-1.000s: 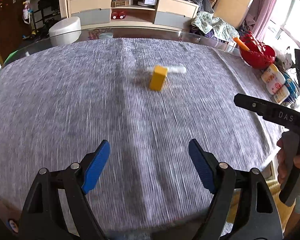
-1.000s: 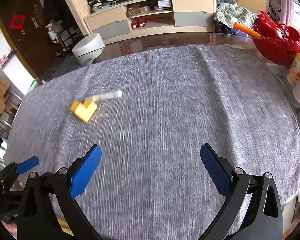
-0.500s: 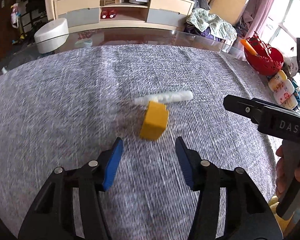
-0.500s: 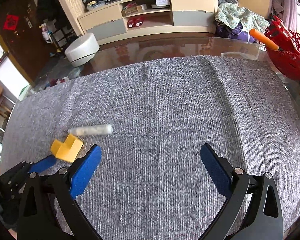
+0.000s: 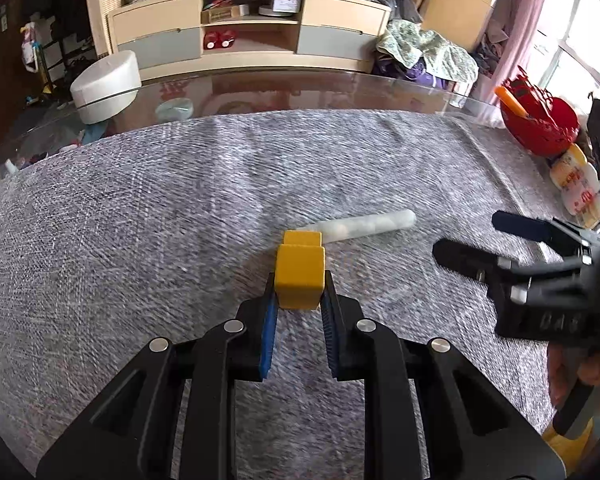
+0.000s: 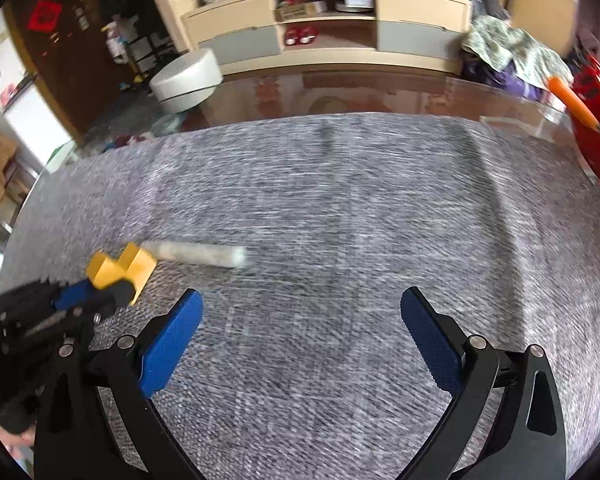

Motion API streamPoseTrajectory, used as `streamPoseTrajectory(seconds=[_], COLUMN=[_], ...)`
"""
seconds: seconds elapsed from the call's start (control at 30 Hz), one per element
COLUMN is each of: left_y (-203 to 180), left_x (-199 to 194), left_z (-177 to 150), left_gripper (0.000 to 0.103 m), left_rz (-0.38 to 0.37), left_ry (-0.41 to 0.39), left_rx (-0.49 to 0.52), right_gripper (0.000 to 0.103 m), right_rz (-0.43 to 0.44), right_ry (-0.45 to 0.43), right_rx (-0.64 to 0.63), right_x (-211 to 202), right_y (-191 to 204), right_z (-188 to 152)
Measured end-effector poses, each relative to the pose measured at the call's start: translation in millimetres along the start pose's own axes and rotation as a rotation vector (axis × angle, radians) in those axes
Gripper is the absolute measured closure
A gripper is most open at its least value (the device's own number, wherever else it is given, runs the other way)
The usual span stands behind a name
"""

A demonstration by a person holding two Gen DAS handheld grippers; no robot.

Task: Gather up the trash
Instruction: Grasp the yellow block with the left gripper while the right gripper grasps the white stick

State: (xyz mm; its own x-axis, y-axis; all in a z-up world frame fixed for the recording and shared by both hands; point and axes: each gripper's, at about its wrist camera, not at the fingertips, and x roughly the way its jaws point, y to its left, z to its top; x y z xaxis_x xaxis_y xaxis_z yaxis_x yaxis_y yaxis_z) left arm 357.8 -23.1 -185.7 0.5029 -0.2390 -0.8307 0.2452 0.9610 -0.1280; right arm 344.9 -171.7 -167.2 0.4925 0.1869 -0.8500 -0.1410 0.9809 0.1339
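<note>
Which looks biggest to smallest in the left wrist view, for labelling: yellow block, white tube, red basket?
1. red basket
2. white tube and yellow block: look alike in size; the block sits nearer the camera, so unsure.

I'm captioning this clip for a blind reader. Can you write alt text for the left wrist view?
The left tool is closing on a yellow block on a grey cloth, its blue pads at the block's sides. A white tube lies just behind the block, and the right tool hovers open at the right.
</note>
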Motion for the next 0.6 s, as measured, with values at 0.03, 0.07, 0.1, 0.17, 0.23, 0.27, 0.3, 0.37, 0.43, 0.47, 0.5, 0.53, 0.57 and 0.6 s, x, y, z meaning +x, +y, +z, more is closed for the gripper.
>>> streamPoseTrajectory(seconds=[0.03,0.07,0.1,0.17,0.23,0.27,0.3,0.37,0.43,0.47,0.5,0.53,0.57,0.6], left_y=[3,4,6,9,15,18,22,30,38,41,46,48,51,53], left_x=[1,2,2,4,4,4,4,4,3,3,3,3,2,2], left_z=[2,4,7,10,14,15,17,19,22,23,25,25,26,27], left_gripper=[0.084,0.084,0.084,0.084,0.084,0.084,0.084,0.084,0.084,0.084,0.084,0.084,0.084,0.084], left_rz=[0.001,0.003,0.006,0.014,0.023,0.026,0.03,0.034,0.048,0.053,0.057,0.06,0.066,0.068], left_ry=[0.0,0.0,0.0,0.0,0.001,0.001,0.002,0.002,0.002,0.002,0.003,0.005,0.006,0.007], left_rx=[-0.002,-0.003,-0.005,-0.008,-0.015,-0.019,-0.024,-0.033,-0.045,-0.05,-0.058,-0.061,-0.065,-0.068], right_gripper=[0.004,0.004,0.005,0.005,0.006,0.009,0.011,0.014,0.02,0.028,0.04,0.045,0.055,0.068], right_rz=[0.001,0.003,0.004,0.005,0.003,0.006,0.007,0.01,0.004,0.009,0.011,0.012,0.019,0.032], right_ry=[0.0,-0.001,-0.001,-0.004,-0.005,-0.005,-0.002,0.005,-0.008,-0.009,-0.013,-0.015,-0.013,-0.009], right_rx=[-0.019,-0.04,-0.059,-0.106,-0.142,-0.161,-0.175,-0.193,-0.213,-0.214,-0.215,-0.221,-0.23,-0.24], right_x=[2,5,8,15,22,26,29,37,39,39,38,37,37,36], right_y=[3,7,11,20,28,31,34,38,42,43,45,48,50,53], right_z=[2,3,5,11,17,21,25,31,36,38,39,41,41,42])
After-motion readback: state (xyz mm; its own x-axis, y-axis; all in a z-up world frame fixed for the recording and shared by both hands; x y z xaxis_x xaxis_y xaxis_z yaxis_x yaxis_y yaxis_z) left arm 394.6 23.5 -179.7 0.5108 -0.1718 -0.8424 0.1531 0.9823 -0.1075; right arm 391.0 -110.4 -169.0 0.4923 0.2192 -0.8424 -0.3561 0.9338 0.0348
